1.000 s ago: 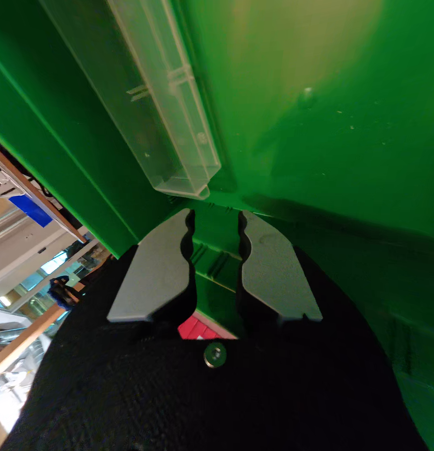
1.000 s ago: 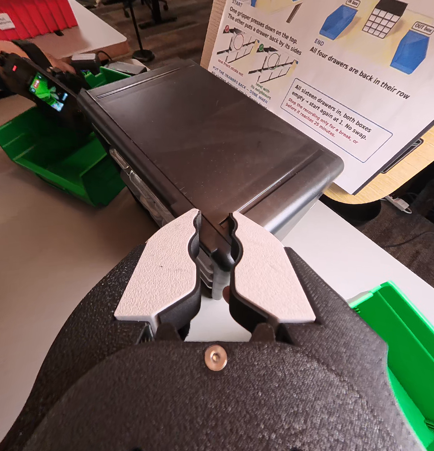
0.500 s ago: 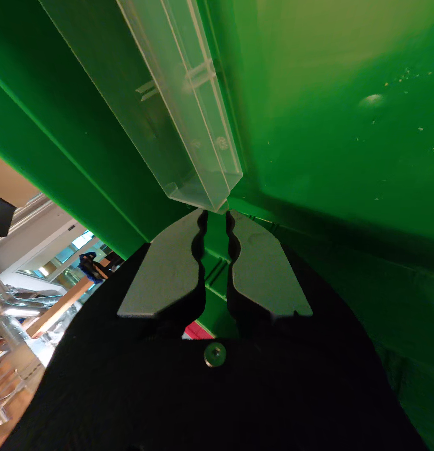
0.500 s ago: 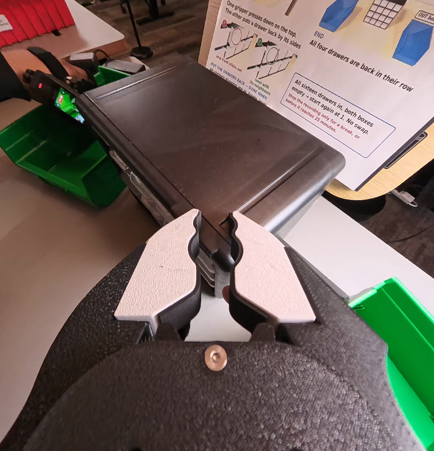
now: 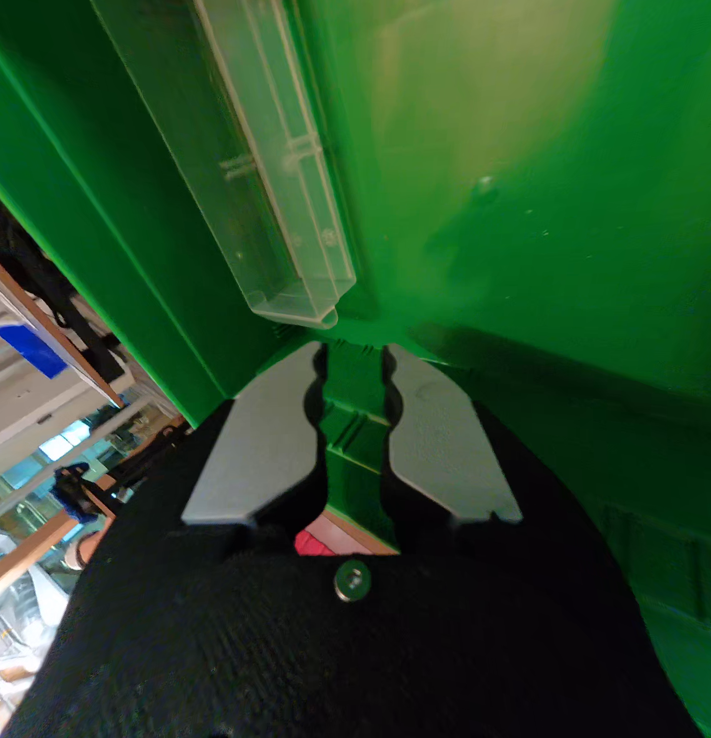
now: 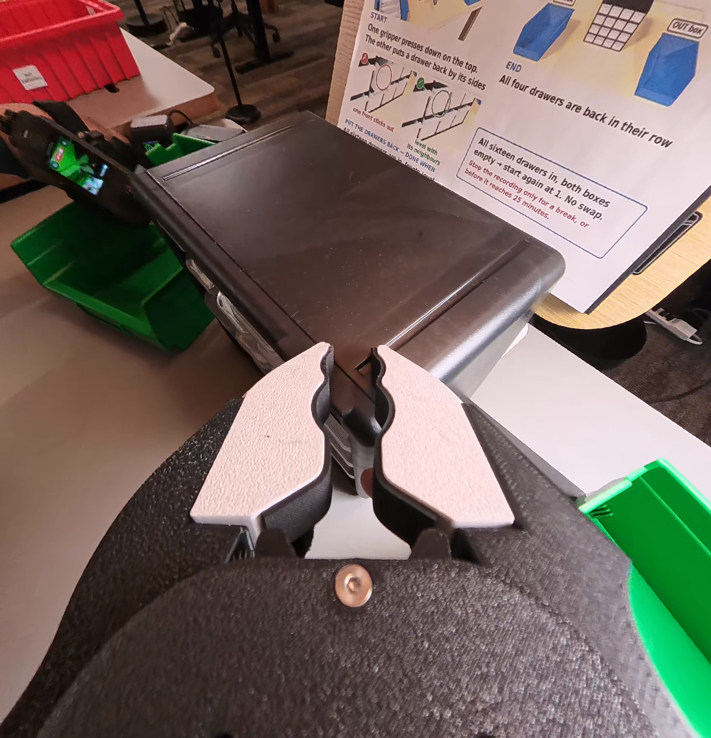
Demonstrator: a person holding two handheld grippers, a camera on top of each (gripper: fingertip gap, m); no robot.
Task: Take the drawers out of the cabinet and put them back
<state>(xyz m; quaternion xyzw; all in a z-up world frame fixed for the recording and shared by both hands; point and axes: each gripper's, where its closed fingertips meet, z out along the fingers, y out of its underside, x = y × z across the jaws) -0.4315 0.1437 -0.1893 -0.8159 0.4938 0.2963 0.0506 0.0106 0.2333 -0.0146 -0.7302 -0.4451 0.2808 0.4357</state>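
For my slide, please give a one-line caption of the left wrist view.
Open left claw inside a green bin, just short of a clear plastic drawer lying there.

The left gripper [image 5: 353,399], with its pale grey flat fingers [image 5: 262,439] on a black fabric-covered body, is held down inside the green plastic bin [image 5: 545,159], jaws parted with a clear gap and nothing pinched between them. It's pointed at the bin's inner corner, just short of the wall. From the right wrist view it's seen at the bin's far edge [image 6: 78,171], gripped by a hand with a dark strap over it.

The right gripper [image 6: 351,383], same grey fingers [image 6: 266,439] and black body, is kept well apart from that bin. Its jaws are set narrowly apart, tips straddling the near corner of the black plastic cabinet [image 6: 345,239]; whether the pads actually press it can't be told.
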